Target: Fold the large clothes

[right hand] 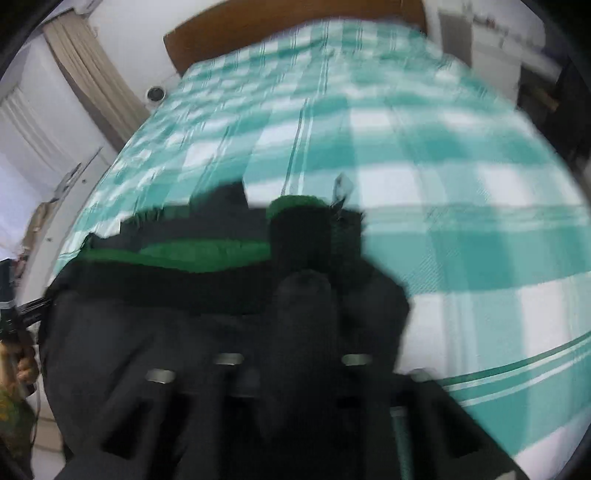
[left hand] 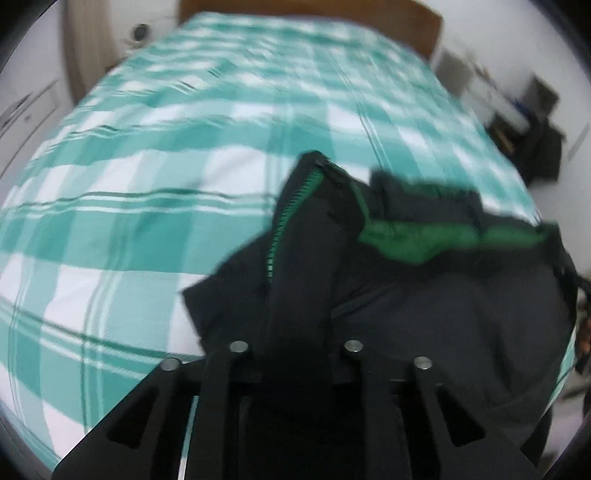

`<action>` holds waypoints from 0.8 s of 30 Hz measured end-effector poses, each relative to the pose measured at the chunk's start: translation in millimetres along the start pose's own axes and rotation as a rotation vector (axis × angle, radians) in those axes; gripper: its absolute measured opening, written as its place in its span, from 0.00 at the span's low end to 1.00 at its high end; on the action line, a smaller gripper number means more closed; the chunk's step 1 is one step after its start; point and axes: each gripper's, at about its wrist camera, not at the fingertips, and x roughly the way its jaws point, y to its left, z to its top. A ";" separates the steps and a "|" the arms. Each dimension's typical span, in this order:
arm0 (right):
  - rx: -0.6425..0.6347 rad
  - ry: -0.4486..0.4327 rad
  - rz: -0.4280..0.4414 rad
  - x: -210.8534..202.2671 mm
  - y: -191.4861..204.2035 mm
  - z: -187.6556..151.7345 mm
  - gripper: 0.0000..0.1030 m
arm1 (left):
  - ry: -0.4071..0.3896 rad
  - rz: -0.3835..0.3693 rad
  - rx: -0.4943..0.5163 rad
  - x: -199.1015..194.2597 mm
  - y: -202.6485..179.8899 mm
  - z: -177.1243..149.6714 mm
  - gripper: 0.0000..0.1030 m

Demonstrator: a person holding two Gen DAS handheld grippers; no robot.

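A black jacket (left hand: 443, 317) with green lining (left hand: 413, 240) and a green zipper (left hand: 291, 218) hangs bunched over the near end of the bed. In the left wrist view a fold of its zipper edge runs up between the fingers of my left gripper (left hand: 295, 314), which is shut on it. In the right wrist view the same black jacket (right hand: 147, 332) drapes over my right gripper (right hand: 306, 295), also shut on a fold near the green collar (right hand: 295, 203). Fabric hides both grippers' fingertips. The picture is blurred.
The bed (left hand: 147, 184) has a teal and white checked cover (right hand: 461, 221) and a wooden headboard (right hand: 258, 29). A beige curtain (right hand: 92, 81) and white doors stand to the left, cluttered shelves (left hand: 517, 110) to the right. A person's hand (right hand: 22, 365) shows at the left edge.
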 end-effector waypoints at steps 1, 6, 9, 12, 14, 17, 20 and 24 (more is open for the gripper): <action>-0.023 -0.041 -0.008 -17.9 7.2 -0.4 0.14 | -0.045 -0.009 -0.046 -12.6 7.3 -1.0 0.15; -0.081 -0.164 -0.091 -18.8 30.5 18.8 0.15 | -0.164 0.123 -0.114 -5.1 4.8 -5.2 0.20; -0.047 -0.063 -0.167 48.8 17.8 7.2 0.24 | -0.126 0.220 -0.117 36.8 5.0 -6.9 0.48; 0.062 -0.081 -0.113 71.5 -7.9 -10.2 0.32 | -0.132 0.192 -0.207 58.4 19.4 -10.7 0.71; 0.088 -0.100 -0.084 76.4 -16.2 -14.3 0.33 | -0.120 0.155 -0.254 66.5 28.7 -12.9 0.80; 0.126 -0.113 -0.042 83.5 -24.5 -19.5 0.34 | -0.118 0.105 -0.298 78.0 38.6 -20.2 0.85; 0.143 -0.139 -0.025 86.8 -25.7 -26.1 0.35 | -0.145 0.098 -0.290 78.4 36.4 -27.7 0.85; 0.167 -0.155 0.006 92.2 -28.6 -28.6 0.35 | -0.168 0.096 -0.291 81.8 36.3 -31.0 0.87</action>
